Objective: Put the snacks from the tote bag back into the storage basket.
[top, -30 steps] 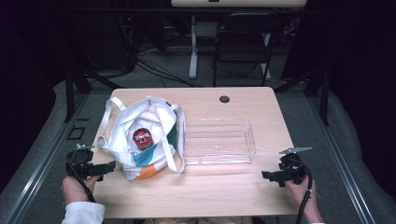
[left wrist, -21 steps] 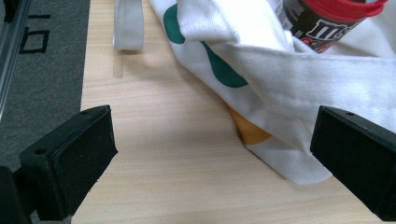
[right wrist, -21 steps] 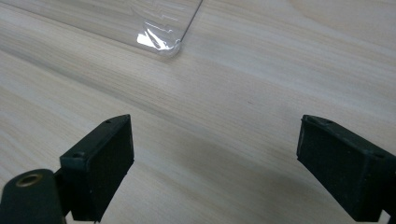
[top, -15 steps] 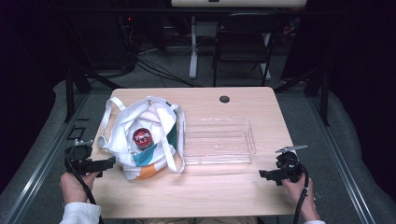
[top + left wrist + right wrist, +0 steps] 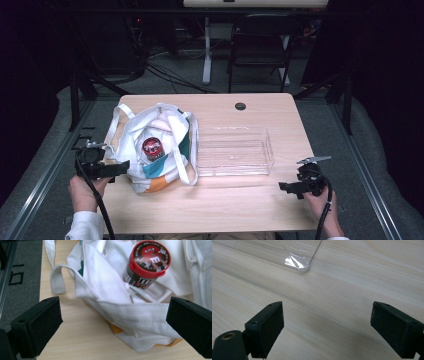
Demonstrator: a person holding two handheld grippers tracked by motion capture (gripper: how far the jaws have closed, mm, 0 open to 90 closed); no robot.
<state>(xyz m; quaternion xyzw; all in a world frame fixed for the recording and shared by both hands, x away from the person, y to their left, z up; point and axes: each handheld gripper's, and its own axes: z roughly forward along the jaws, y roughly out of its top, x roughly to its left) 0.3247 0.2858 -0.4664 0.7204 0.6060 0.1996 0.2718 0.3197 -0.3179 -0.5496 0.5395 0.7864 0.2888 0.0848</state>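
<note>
A white tote bag (image 5: 165, 131) with teal and orange patches lies open on the left half of the wooden table (image 5: 220, 210). A black candy can with a red lid (image 5: 152, 148) rests inside it. My left gripper (image 5: 124, 165) is at the bag's left edge, open, its jaws on either side of the near bag rim. In the left gripper view the bag (image 5: 130, 312) and the can (image 5: 146, 263) lie just beyond the left gripper (image 5: 112, 325). My right gripper (image 5: 283, 187) hovers open over bare table at the front right, below a clear plastic tray (image 5: 234, 150).
The tray's near corner (image 5: 297, 255) shows ahead of the right gripper (image 5: 327, 327). A loose bag strap (image 5: 57, 277) lies on the wood. A black grommet (image 5: 240, 106) sits near the table's far edge, with a dark chair (image 5: 260, 45) beyond.
My left gripper has edged forward and right, closer to the bag's rim. The right gripper has barely shifted.
</note>
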